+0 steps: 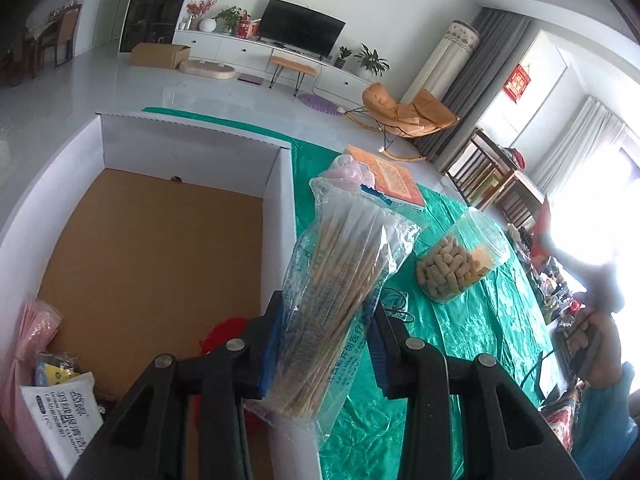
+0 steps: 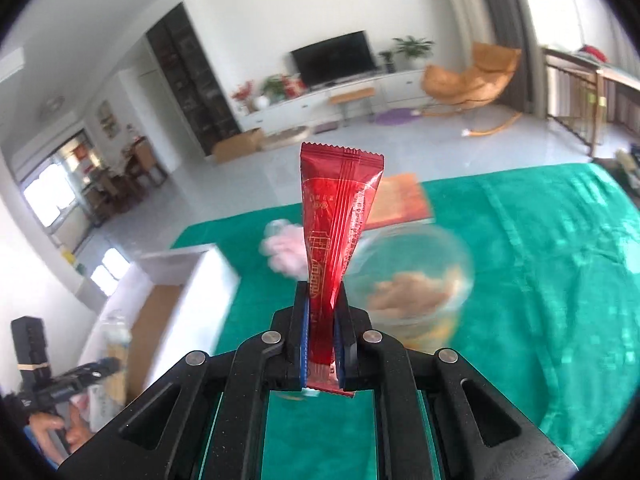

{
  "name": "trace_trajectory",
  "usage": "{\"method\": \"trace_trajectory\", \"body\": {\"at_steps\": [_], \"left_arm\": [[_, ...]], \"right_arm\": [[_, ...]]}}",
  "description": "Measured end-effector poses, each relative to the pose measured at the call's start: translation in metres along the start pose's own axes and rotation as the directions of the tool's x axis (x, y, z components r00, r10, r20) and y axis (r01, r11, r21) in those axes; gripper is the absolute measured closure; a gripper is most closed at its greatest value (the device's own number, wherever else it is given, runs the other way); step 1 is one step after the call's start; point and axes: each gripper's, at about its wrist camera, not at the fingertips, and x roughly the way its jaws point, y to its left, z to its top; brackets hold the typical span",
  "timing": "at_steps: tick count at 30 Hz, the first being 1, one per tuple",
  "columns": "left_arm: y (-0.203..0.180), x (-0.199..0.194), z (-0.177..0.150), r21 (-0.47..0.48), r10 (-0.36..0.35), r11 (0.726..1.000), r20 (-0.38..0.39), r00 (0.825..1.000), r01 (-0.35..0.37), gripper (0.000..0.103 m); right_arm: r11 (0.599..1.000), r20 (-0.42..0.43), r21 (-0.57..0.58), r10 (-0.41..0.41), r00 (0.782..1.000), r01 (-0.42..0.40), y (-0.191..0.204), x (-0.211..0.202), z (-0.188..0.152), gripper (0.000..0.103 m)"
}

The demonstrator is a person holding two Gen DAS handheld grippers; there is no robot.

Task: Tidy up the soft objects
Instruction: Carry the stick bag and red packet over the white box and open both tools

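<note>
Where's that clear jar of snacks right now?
In the left wrist view, the jar lies on the green tablecloth, right of the bag of sticks, near the orange book.

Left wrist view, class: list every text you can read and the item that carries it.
White pouch in the box: "CLEANING", partly; its Chinese is unclear.
Swab bag in the left hand-held gripper: blue Chinese print, too distorted to read.
Orange booklet: too small.
Red wall hanging: blurred.
</note>
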Motion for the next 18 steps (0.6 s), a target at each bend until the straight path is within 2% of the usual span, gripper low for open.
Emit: {"method": "trace_trajectory", "body": {"at_steps": [3,6,8,13,16,18], "left_arm": [[0.005,-0.005,0.0,-0.009,0.01,1.0,0.01,1.0,-0.01,0.065],[0.009,-0.014,-0.002,-0.018,0.022,1.0,0.015,1.0,-0.021,0.065],[0.011,-0.018,-0.003,-0.018,0.034,0.999,0.02,0.999,-0.033,0.065],[0.021,-0.026,-0.004,-0.036,0.067,0.997,0.026,0.997,-0.066,0.065],[0.029,-0.028,-0.003,-0.062,0.068,0.996,0.023,0.997,-0.067,0.065],[0.033,-0.031,-0.004,-0.079,0.061,0.995,0.024,0.998,-0.059,0.065]], "right_arm": [[0.992,-0.065,0.047,-0.111,0.992,0.114,-0.053,0.018,0.002,0.092],[0.977,-0.186,0.091,-0.175,0.967,0.195,-0.106,0.064,-0.011,0.092],[0.966,-0.274,0.092,-0.207,0.939,0.24,-0.132,0.097,-0.025,0.092],[0.949,-0.418,0.103,-0.231,0.879,0.298,-0.168,0.13,-0.055,0.092],[0.945,-0.41,0.144,-0.213,0.887,0.294,-0.176,0.128,-0.053,0.093],[0.94,-0.341,0.146,-0.246,0.907,0.309,-0.169,0.108,-0.042,0.093]]}}
